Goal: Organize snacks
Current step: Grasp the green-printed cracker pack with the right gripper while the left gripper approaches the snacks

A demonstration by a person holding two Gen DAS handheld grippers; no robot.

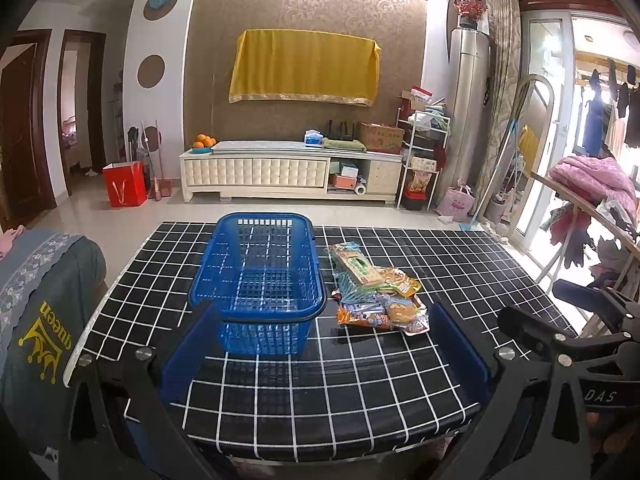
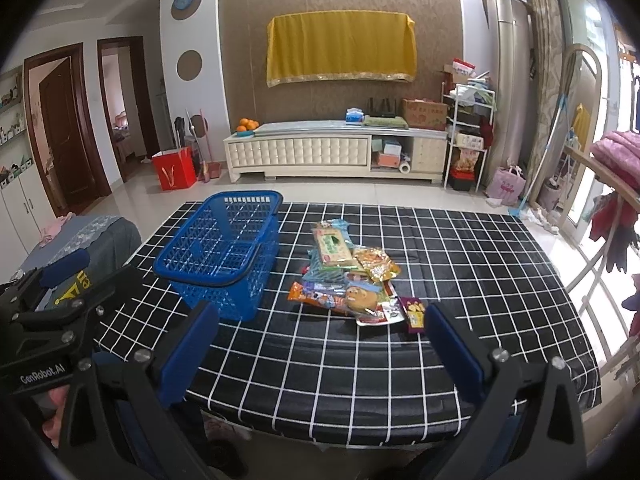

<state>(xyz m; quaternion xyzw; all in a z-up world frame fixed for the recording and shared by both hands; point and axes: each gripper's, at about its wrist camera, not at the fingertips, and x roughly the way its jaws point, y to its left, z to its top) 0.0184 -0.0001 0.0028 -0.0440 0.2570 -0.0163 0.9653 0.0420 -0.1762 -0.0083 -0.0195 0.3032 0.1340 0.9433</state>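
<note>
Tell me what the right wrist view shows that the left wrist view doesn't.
Only the right wrist view shows the small purple packet at the near right edge of the snack pile, and the left gripper from the side. Only the left wrist view shows the right gripper from the side. Both show the empty blue basket on the checked tablecloth, the pile to its right, and each gripper's own jaws open, holding nothing.

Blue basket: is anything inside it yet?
Nothing shows inside the blue basket; through its mesh only the checked tablecloth appears. The snack packets lie piled beside it on the cloth. Lower packets are covered by upper ones.
</note>
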